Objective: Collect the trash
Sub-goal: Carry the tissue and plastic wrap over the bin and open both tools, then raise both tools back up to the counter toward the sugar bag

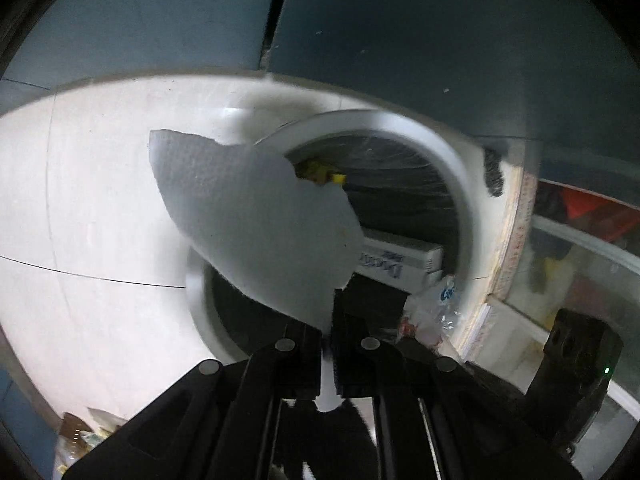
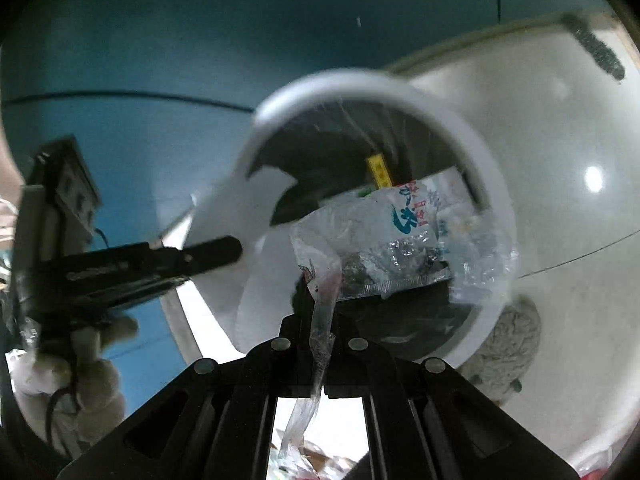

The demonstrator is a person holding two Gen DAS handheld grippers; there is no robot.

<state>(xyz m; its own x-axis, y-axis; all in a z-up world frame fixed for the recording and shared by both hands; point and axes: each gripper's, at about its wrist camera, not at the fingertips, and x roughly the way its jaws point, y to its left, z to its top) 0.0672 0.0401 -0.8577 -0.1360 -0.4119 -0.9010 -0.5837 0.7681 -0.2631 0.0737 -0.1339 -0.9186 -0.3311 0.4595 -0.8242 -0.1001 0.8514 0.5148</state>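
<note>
Your left gripper (image 1: pixel 328 320) is clamped on a torn white paper towel (image 1: pixel 248 216), whose long axis runs up and away to the left, above the white trash bin (image 1: pixel 460 184). Your right gripper (image 2: pixel 322 320) pinches a clear printed plastic wrapper (image 2: pixel 400 236) by its twisted tail, its crumpled body spread sideways over the bin's (image 2: pixel 492 200) black-lined mouth.

I seem to be in a home room: pale tiled floor (image 1: pixel 100 200), blue-green wall (image 2: pixel 160 40), white trash bin (image 2: pixel 472 148) with dark liner, mop head (image 2: pixel 508 344).
</note>
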